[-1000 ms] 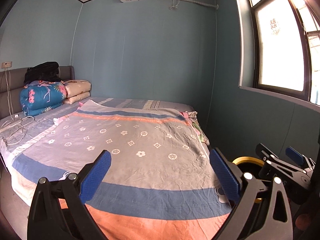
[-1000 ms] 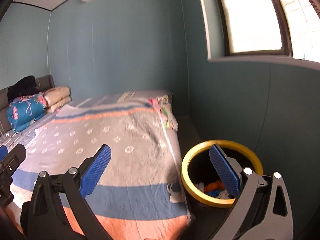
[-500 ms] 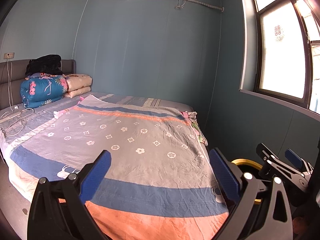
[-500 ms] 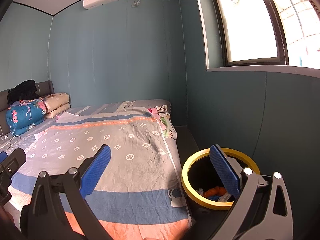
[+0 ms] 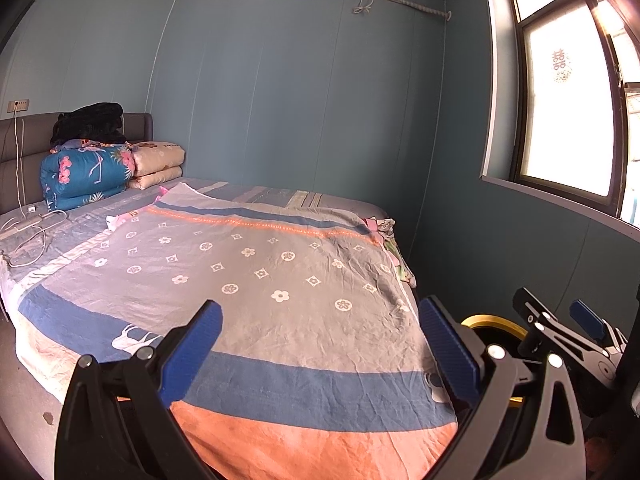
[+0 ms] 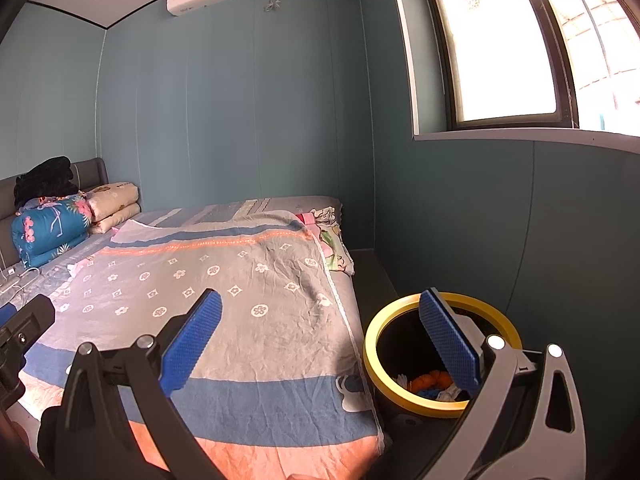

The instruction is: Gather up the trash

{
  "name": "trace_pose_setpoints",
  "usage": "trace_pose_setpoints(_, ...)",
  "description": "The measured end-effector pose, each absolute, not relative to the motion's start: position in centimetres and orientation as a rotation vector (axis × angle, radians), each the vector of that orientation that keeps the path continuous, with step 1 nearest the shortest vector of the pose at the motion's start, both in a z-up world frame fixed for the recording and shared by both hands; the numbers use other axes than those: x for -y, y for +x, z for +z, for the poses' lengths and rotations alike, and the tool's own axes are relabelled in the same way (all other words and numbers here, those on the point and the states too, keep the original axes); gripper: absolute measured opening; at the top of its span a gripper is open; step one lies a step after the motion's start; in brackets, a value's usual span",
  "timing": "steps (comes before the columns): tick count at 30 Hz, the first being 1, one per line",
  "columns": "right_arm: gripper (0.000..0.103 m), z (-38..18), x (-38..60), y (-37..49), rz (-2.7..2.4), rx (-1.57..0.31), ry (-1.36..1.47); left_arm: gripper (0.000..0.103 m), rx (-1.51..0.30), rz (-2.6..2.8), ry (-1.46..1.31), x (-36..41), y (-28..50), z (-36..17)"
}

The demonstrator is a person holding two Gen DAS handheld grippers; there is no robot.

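Observation:
A black trash bin with a yellow rim (image 6: 380,334) stands on the floor between the bed and the right wall. Orange, blue and white scraps (image 6: 430,383) lie inside it. Its rim also shows in the left wrist view (image 5: 490,322), mostly hidden. My right gripper (image 6: 320,340) is open and empty, held above the bed's foot corner and the bin. My left gripper (image 5: 320,344) is open and empty over the foot of the bed. The right gripper shows in the left wrist view (image 5: 560,324) at the right.
A bed with a patterned grey, blue and orange cover (image 5: 260,280) fills the room's middle. Folded quilts (image 5: 86,170) and dark clothes (image 5: 90,122) sit at the headboard. White cables (image 5: 32,226) lie at the bed's left. A window (image 6: 500,48) is in the right wall.
Both grippers have tilted upward a little, so the bed and bin sit lower in view. Both stay open and empty.

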State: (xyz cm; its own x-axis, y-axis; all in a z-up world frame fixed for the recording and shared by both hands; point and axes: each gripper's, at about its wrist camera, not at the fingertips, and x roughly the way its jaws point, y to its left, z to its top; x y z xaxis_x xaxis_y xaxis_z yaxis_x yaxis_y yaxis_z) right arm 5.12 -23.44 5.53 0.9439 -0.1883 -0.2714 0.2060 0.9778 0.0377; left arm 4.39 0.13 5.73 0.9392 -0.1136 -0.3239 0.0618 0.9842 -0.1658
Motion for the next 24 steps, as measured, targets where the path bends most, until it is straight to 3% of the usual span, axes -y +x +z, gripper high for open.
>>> trace_pose_setpoints(24,0.095,4.85,23.74,5.6,-0.207,-0.308,0.079,0.095,-0.37,-0.102,-0.172,-0.77,5.31,5.24)
